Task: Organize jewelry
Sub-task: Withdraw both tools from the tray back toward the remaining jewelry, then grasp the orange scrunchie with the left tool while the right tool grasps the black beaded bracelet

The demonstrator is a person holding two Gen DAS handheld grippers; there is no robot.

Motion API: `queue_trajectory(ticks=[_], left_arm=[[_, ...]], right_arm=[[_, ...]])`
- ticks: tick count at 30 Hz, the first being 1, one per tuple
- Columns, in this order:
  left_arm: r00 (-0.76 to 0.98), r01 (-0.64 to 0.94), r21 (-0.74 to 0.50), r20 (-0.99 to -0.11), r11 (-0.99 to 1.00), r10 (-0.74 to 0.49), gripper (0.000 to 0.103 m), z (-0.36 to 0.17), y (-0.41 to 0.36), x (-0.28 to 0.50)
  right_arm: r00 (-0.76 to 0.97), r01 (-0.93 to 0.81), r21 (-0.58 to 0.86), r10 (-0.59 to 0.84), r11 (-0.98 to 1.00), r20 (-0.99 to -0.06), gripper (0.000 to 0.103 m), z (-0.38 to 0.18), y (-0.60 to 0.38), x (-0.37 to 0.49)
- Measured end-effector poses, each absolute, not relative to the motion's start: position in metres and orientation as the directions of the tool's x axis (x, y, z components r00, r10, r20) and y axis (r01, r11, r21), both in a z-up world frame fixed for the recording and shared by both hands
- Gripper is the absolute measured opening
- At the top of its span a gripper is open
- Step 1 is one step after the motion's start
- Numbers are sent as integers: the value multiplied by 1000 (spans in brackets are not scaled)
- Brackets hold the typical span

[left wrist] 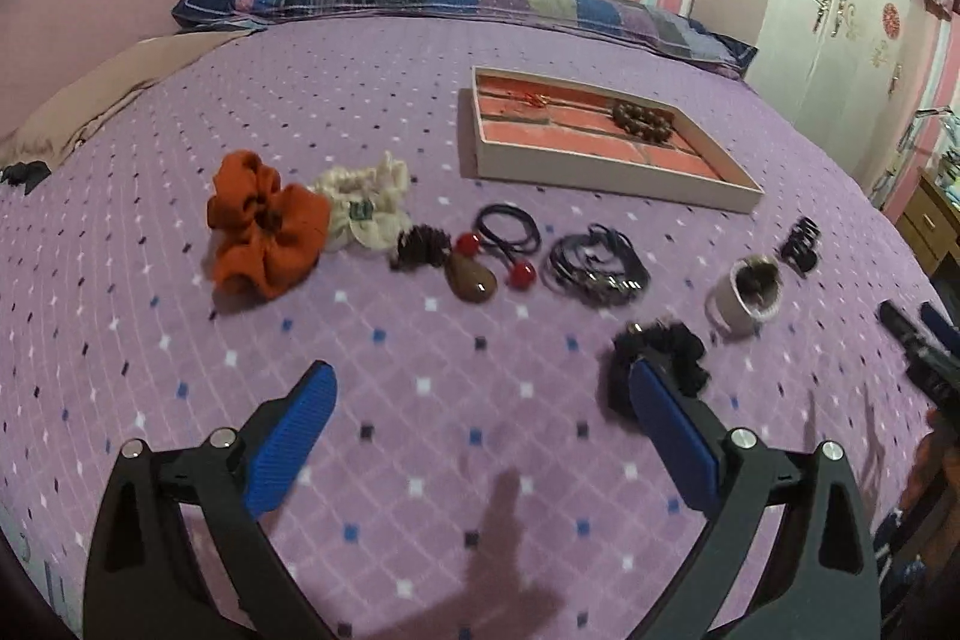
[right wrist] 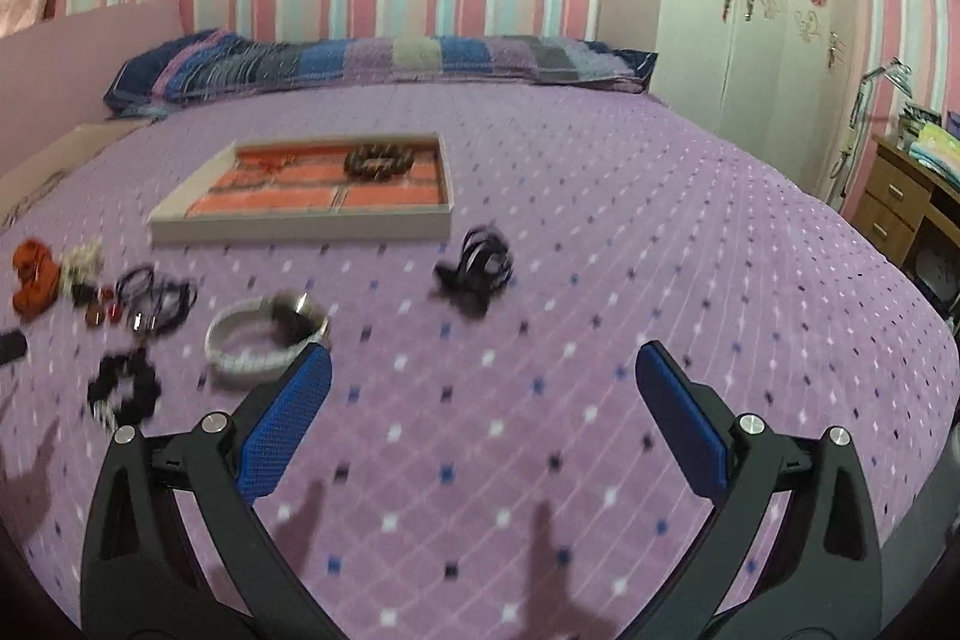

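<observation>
Both tools, left point(left wrist: 483, 394) and right point(right wrist: 483, 379), are hovering wide apart and empty over the purple bedspread point(left wrist: 420, 460). Scrunchies, hair ties and a black claw clip point(right wrist: 477, 268) are lying scattered beside the jewelry tray point(right wrist: 300, 220), which is holding a beaded bracelet point(right wrist: 379, 162).

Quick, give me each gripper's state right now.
Left gripper: open, holding nothing.
Right gripper: open, holding nothing.
</observation>
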State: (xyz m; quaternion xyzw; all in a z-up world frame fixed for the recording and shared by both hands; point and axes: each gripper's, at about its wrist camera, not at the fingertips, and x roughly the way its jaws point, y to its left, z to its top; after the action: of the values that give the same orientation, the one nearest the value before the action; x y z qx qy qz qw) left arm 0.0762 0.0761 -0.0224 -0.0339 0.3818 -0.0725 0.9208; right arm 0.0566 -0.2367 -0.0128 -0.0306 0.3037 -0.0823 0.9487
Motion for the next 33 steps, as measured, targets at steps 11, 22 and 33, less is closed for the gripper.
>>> queue_trajectory(ticks=[11, 22, 33], left_arm=[[667, 20, -155, -734, 988, -129, 96, -33, 109, 78], [672, -64, -152, -737, 986, -70, 96, -25, 148, 80], [700, -50, -61, -715, 997, -9, 96, -14, 181, 110]], right_arm=[[786, 60, -140, -133, 988, -604, 99, -36, -201, 43], [779, 9, -100, -70, 995, -623, 99, -40, -170, 48], [776, -21, -82, -36, 996, -630, 99, -43, -125, 71]])
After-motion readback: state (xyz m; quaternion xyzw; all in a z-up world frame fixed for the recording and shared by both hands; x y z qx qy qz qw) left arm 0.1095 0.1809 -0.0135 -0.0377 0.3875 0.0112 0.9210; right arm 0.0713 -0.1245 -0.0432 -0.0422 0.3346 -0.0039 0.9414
